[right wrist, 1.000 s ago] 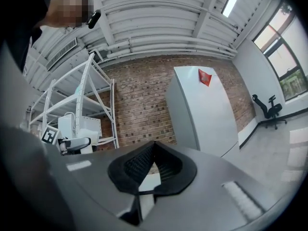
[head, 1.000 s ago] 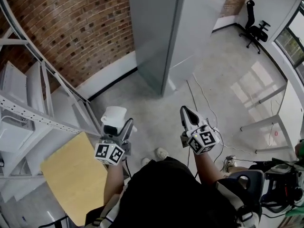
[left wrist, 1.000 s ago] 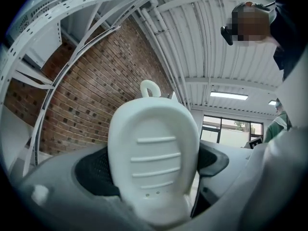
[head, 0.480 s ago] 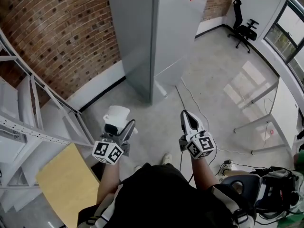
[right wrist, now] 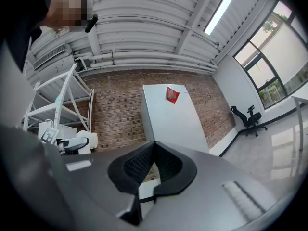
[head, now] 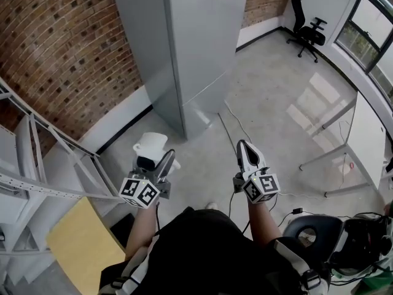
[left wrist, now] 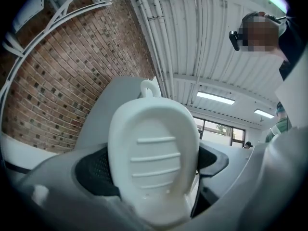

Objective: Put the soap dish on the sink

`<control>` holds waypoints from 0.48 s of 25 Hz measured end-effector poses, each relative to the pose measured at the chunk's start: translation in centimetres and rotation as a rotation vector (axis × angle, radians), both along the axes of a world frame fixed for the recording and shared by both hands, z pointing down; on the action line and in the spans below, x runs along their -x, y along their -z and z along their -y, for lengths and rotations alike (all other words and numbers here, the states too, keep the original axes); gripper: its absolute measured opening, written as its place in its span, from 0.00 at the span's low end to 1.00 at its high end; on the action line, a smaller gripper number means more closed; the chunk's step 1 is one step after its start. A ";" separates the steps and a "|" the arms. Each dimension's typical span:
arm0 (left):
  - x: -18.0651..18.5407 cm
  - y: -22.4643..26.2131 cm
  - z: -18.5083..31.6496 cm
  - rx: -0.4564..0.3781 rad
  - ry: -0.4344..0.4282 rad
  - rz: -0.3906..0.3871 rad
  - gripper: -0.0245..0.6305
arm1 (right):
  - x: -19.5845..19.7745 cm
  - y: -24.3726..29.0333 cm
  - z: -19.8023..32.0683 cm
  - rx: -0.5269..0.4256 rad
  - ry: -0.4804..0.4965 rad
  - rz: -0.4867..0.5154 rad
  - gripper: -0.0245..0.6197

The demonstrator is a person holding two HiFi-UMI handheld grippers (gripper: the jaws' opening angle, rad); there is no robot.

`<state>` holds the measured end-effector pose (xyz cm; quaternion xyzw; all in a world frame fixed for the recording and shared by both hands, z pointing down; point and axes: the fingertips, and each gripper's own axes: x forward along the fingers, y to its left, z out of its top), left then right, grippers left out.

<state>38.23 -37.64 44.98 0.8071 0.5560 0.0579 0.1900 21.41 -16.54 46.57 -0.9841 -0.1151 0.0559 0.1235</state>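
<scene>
The soap dish (head: 151, 145) is white and oval, with raised ridges inside (left wrist: 153, 150). My left gripper (head: 157, 162) is shut on its lower end and holds it up over the concrete floor, at the lower left of the head view. The dish fills the middle of the left gripper view between the dark pads (left wrist: 96, 170). My right gripper (head: 244, 150) is level with it to the right, its jaws shut together (right wrist: 152, 152) with nothing between them. The right gripper view shows the dish (right wrist: 89, 139) small at the left. No sink shows in any view.
A grey column (head: 184, 54) stands ahead against a brick wall (head: 61, 48). White metal shelving (head: 37, 165) and a yellow board (head: 80, 251) are at the left. At the right are a white table (head: 362, 134), floor cables (head: 236, 125), an office chair (head: 304, 23) and a black stool (head: 310, 232).
The whole head view has shifted: column, shelving and yellow board slid left and down, the office chair came closer to centre. Both grippers keep their pose, the left still on the dish.
</scene>
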 end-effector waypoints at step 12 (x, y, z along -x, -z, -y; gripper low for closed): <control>4.3 0.1 -10.8 0.008 -0.114 0.003 0.74 | 7.4 -0.6 -7.8 -0.007 -0.118 0.019 0.05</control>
